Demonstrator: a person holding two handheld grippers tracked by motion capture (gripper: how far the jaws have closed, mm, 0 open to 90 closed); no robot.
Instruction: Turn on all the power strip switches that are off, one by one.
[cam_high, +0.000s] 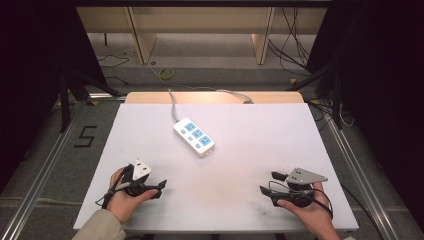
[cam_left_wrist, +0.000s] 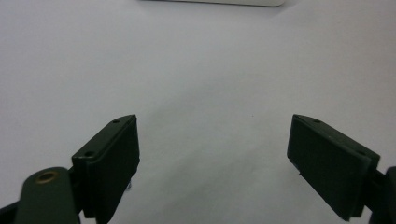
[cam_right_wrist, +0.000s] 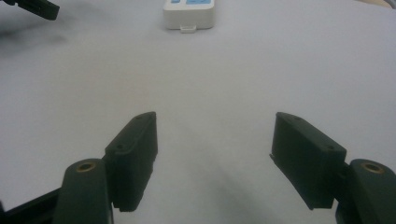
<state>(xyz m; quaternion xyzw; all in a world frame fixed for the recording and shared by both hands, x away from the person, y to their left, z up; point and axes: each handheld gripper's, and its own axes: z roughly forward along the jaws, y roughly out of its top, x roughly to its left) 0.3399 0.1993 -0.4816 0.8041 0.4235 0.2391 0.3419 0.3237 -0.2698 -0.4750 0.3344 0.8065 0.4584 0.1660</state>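
One power strip (cam_high: 194, 136) lies near the middle of the white table (cam_high: 260, 135), cord (cam_high: 172, 102) trailing off the far edge, well apart from both grippers. Judged a rigid, smooth plastic block, light but dragged by its stiff cord; best pinched across the narrow sides. Two grippers: left gripper (cam_left_wrist: 214, 149) and right gripper (cam_right_wrist: 215, 154) rest near the front edge, jaws spread, holding nothing.

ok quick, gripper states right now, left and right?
Left gripper: open, jaws wide apart over bare table, holding nothing.
Right gripper: open, nothing between the jaws, pointing toward the power strip.
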